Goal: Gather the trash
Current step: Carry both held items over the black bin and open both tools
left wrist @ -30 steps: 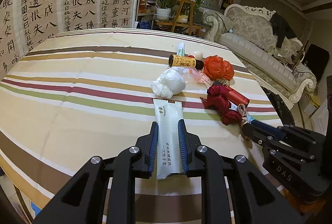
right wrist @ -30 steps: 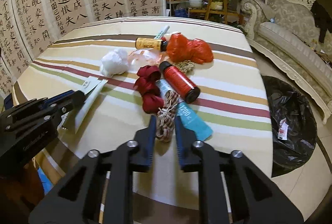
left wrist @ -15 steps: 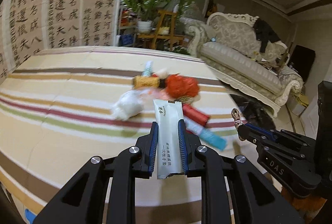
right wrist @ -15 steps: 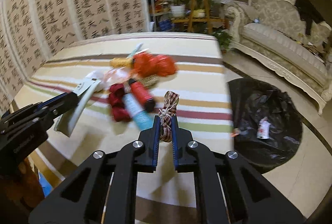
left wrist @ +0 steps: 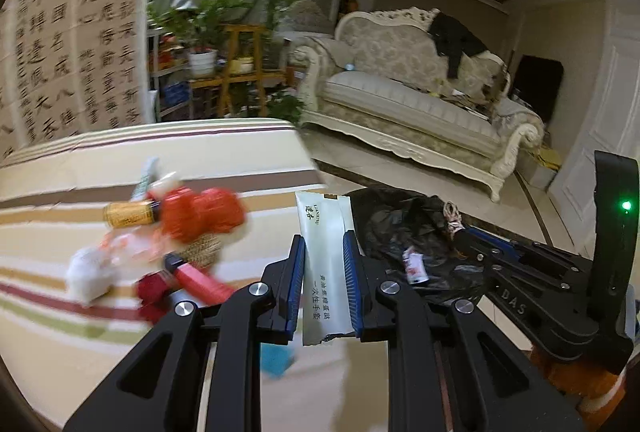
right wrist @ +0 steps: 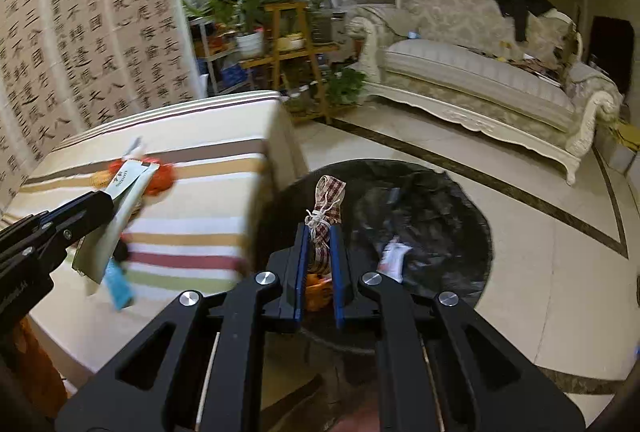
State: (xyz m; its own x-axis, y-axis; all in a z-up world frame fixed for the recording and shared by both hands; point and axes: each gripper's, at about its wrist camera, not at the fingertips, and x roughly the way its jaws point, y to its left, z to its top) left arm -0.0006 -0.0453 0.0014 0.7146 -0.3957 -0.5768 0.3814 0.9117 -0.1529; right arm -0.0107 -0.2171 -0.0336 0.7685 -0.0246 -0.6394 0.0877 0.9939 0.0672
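My left gripper (left wrist: 323,244) is shut on a pale green sachet (left wrist: 325,264) printed with dark characters, held upright past the table's right edge. The same sachet (right wrist: 120,208) shows at the left of the right wrist view. My right gripper (right wrist: 320,236) is shut on a checked ribbon bundle (right wrist: 326,208) tied with white string, hanging over the black trash bag (right wrist: 432,216) on the floor. The bag (left wrist: 384,224) holds a small white wrapper (right wrist: 394,252). The ribbon bundle (left wrist: 452,218) sticks out of the right gripper at the right of the left wrist view.
On the striped tablecloth (left wrist: 80,332) lie an orange-red bag (left wrist: 200,212), a yellow-labelled bottle (left wrist: 128,214), a white wad (left wrist: 88,272), a red tube (left wrist: 200,278) and a blue packet (right wrist: 118,284). A cream sofa (right wrist: 480,80) and plant shelves (right wrist: 280,44) stand behind.
Both grippers lifted their items off the table and swung right toward the trash bag. The ribbon bundle now hangs over the bag, and the sachet has passed the table edge.
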